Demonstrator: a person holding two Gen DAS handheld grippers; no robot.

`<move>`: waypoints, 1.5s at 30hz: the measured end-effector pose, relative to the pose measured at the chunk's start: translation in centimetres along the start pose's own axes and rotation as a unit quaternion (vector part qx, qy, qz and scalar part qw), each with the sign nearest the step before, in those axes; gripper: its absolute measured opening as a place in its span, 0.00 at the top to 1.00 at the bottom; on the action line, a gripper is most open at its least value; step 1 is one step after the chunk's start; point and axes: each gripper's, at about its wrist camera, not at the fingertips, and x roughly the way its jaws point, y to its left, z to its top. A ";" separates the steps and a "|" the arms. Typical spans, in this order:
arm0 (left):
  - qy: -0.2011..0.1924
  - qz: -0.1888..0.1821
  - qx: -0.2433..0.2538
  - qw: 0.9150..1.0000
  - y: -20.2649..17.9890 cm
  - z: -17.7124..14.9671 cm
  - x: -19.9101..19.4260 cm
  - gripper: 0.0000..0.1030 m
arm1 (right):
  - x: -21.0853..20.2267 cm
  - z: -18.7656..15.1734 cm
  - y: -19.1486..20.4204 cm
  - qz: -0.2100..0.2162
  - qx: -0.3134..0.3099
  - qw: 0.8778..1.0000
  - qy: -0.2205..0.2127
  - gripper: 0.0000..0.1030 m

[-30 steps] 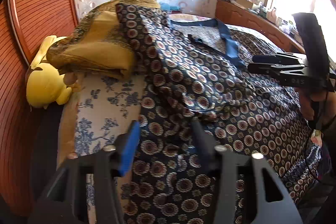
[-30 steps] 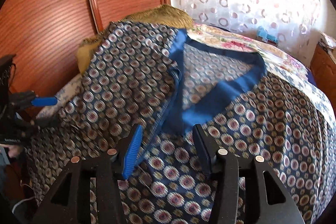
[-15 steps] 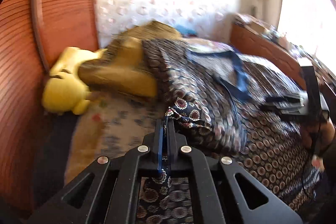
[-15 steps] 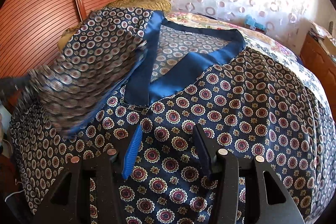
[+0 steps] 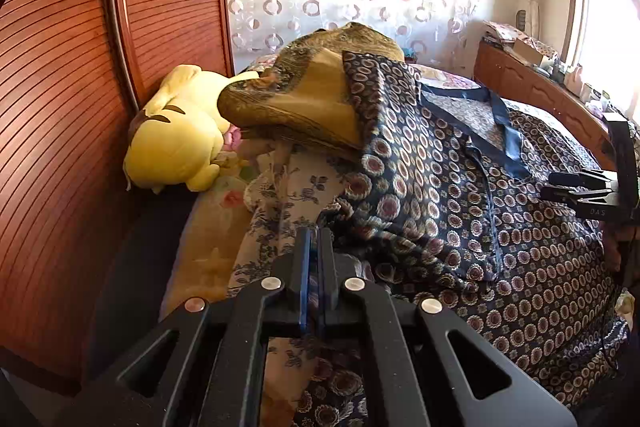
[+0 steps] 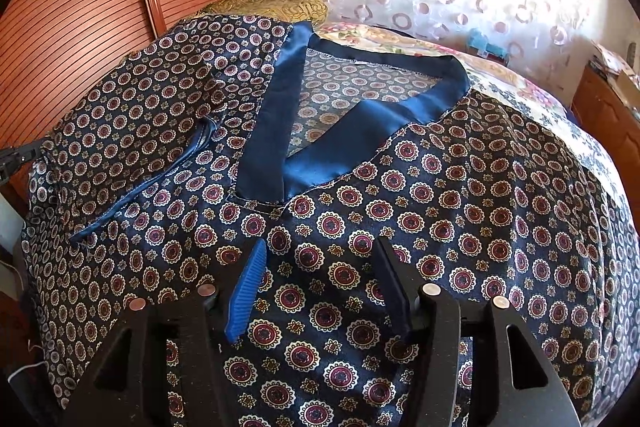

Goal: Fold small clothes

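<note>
A navy satin top (image 6: pixel 440 211) with round medallion print and a plain blue V collar (image 6: pixel 360 131) lies spread on the bed. Its left side is folded over toward the middle (image 6: pixel 160 115). In the left wrist view the top (image 5: pixel 500 219) fills the right half, and my left gripper (image 5: pixel 315 239) is shut on the edge of its folded cloth. My right gripper (image 6: pixel 320 267) is open just above the top's front, below the collar, holding nothing. It also shows at the right edge of the left wrist view (image 5: pixel 580 189).
A yellow plush toy (image 5: pixel 176 143) lies by the slatted wooden headboard (image 5: pixel 60 107). A mustard cushion (image 5: pixel 304 107) sits under the top's far edge. A floral bedsheet (image 5: pixel 280 195) shows at left. A wooden cabinet (image 5: pixel 532 87) with clutter stands at the right, curtain behind.
My left gripper went from open to shut on the top's edge and carried the left side over toward the middle. The right gripper stayed open and moved lower over the front.
</note>
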 end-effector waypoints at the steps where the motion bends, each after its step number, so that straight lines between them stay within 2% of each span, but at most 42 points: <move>1: -0.004 -0.002 0.003 1.000 -0.1 0.1 -0.3 0.96 | 0.0 0.0 0.1 -0.002 -0.002 1.000 0.000 0.43; 4: -0.024 -0.010 0.020 0.999 -0.9 0.7 -1.6 0.93 | 0.1 0.0 0.5 -0.010 -0.009 1.000 0.002 0.43; 5: -0.029 -0.009 0.026 0.999 -1.3 1.0 -2.0 0.81 | 0.2 0.0 0.7 -0.012 -0.011 1.000 0.003 0.43; 6: -0.037 -0.011 0.033 0.999 -1.9 1.4 -2.5 0.64 | 0.2 0.0 0.8 -0.013 -0.013 1.000 0.003 0.43; 8: -0.051 -0.024 0.037 0.998 -2.6 1.9 -3.0 0.42 | 0.3 0.1 0.8 -0.014 -0.013 1.000 0.004 0.42; 9: -0.055 -0.037 0.038 0.997 -3.1 2.3 -3.1 0.24 | 0.3 0.1 0.8 -0.014 -0.012 1.000 0.003 0.42; 10: -0.058 -0.047 0.038 0.996 -3.6 2.6 -3.1 0.19 | 0.3 0.1 0.7 -0.013 -0.009 1.000 0.003 0.42; 17: -0.038 -0.082 0.075 0.993 -9.0 4.3 0.1 0.18 | -0.2 -0.3 -0.1 -0.009 0.004 1.000 0.001 0.42; 21: -0.015 -0.104 0.098 0.990 -13.0 4.9 2.8 0.18 | -2.0 -1.3 -1.7 -0.019 0.014 1.000 -0.005 0.42; 31: 0.055 -0.165 0.148 0.974 -22.0 5.2 8.5 0.18 | -7.1 -5.5 -9.2 -0.091 0.056 0.994 -0.009 0.42; 37: 0.083 -0.180 0.177 0.964 -26.4 4.9 10.7 0.18 | -10.8 -8.7 -14.8 -0.122 0.108 0.986 -0.016 0.42; 45: 0.093 -0.174 0.198 0.960 -28.8 4.5 11.7 0.18 | -14.3 -10.9 -20.7 -0.167 0.166 0.972 -0.015 0.42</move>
